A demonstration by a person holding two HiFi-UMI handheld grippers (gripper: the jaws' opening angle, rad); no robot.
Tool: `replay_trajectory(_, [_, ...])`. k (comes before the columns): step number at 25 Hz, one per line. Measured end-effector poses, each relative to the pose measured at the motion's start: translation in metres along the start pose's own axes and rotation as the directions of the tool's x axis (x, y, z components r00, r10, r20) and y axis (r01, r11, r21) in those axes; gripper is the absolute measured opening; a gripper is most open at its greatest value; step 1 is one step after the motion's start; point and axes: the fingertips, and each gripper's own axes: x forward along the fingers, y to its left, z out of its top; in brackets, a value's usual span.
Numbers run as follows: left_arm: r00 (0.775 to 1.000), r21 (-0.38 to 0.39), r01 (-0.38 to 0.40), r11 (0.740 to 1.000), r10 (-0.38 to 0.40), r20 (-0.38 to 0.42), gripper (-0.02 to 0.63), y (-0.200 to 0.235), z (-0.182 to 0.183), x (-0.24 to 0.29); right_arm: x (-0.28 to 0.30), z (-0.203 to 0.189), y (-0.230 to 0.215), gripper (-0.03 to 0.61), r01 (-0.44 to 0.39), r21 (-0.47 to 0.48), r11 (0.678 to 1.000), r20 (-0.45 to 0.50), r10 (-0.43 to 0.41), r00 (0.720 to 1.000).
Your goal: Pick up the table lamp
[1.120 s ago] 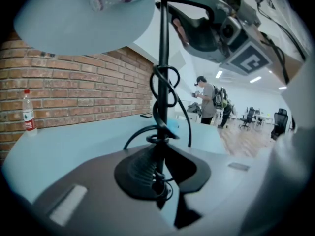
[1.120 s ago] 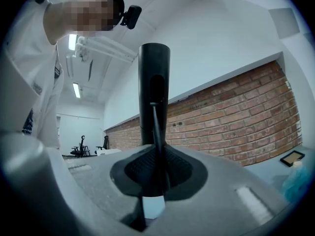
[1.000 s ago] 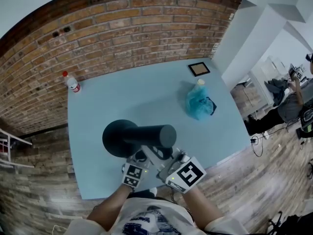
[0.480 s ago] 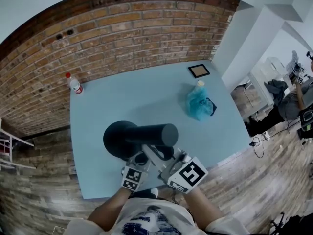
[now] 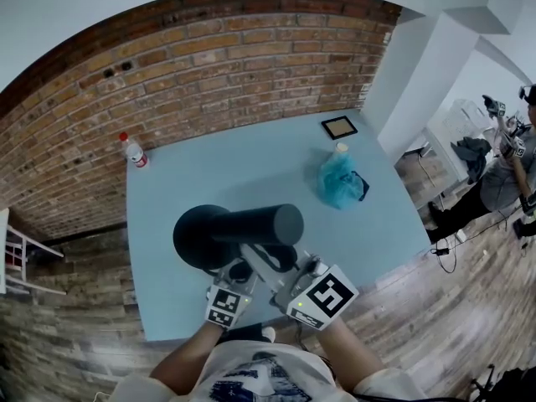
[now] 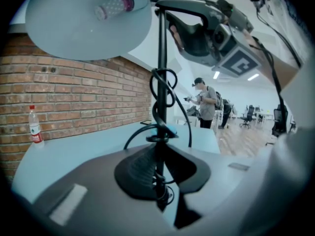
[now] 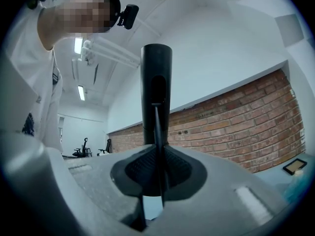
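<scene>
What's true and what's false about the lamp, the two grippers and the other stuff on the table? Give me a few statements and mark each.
1. The left gripper and right gripper both clamp the thin stem of the table lamp. True.
2. The table lamp is white. False: it is black.
3. The bottle lies on its side. False: it stands upright at the corner of the table by the brick wall.
4. The blue bag sits on the table, apart from the lamp. True.
</scene>
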Motion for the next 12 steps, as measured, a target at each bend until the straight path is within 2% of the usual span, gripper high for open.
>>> replay_trajectory(12, [0.999,0.027,-0.001,1.000,0.000,0.035,0.044,-0.008,0.032,-0.005,-0.008,0.034,0.003,0.038,-0.018,-0.030,0.999,0.045,0.020,0.999])
